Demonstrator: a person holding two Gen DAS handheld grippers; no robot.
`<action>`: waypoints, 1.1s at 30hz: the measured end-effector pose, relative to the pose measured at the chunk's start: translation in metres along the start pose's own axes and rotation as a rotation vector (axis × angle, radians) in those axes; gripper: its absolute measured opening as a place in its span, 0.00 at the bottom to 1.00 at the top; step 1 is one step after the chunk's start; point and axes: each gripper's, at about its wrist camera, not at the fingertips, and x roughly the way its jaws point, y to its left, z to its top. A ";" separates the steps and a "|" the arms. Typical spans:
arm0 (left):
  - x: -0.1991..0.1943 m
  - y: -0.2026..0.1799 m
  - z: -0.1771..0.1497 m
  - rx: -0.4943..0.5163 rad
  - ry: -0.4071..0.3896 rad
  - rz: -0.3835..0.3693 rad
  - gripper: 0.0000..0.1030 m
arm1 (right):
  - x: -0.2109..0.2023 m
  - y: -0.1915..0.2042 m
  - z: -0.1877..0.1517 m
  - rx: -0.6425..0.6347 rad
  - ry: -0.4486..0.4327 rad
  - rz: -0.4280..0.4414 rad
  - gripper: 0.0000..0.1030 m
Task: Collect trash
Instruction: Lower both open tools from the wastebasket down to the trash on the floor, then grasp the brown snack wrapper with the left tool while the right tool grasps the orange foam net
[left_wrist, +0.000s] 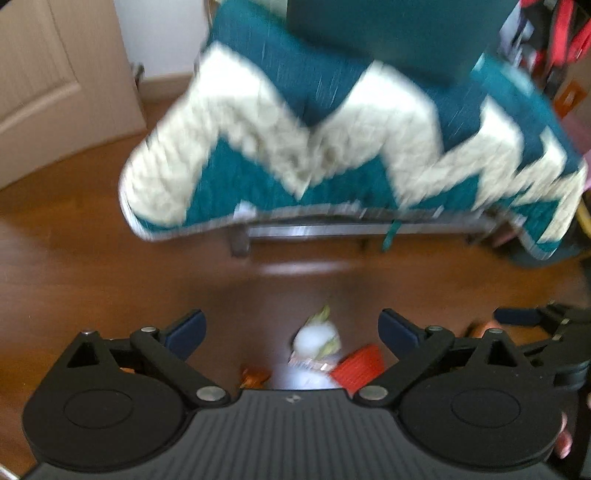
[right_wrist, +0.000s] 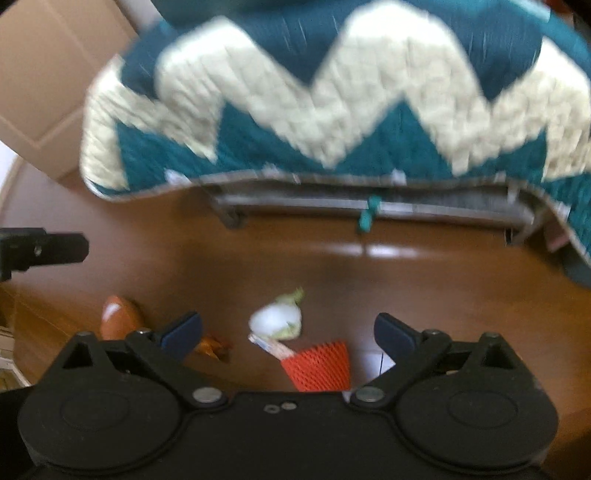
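Several pieces of trash lie close together on the brown wooden floor (right_wrist: 424, 295), in front of a low bed or couch draped with a quilt. No brand, label or writing can be read anywhere; both views are blurred.

Nearest the cameras is a piece of orange-red foam netting (right_wrist: 320, 364), a tapered sleeve with a fine mesh texture. Touching its upper edge lies a thin flat strip (right_wrist: 271, 345), pale with a pinkish tint, too blurred to name. Just above that sits a crumpled white wad (right_wrist: 275, 319) with pale green bits at its top and side, soft and rounded like tissue or wrapping. To the left lies a small crinkled amber wrapper (right_wrist: 214, 346), and further left a glossy brown oval object (right_wrist: 119, 320) with a pale patch; what it is cannot be told.

In the left wrist view the same netting (left_wrist: 357, 363) and white wad (left_wrist: 317, 339) lie between the left gripper (left_wrist: 291, 334) fingers, lower in the frame.

Both the left gripper and the right gripper (right_wrist: 288, 332) have their jaws wide apart with nothing held; dark blue pads tip black plastic fingers.

Behind, the quilt (right_wrist: 332, 103) is padded and stitched, teal with a broad cream zigzag and a grey binding, hanging over a grey metal frame (right_wrist: 332, 205).
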 end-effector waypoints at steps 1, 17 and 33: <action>0.016 0.003 -0.003 0.009 0.031 0.005 0.97 | 0.014 -0.002 -0.003 0.008 0.025 -0.007 0.97; 0.216 0.029 -0.061 0.160 0.382 0.027 0.97 | 0.188 0.000 -0.067 -0.110 0.353 -0.061 0.95; 0.317 0.055 -0.092 0.084 0.521 0.042 0.97 | 0.259 -0.005 -0.077 -0.124 0.471 -0.071 0.82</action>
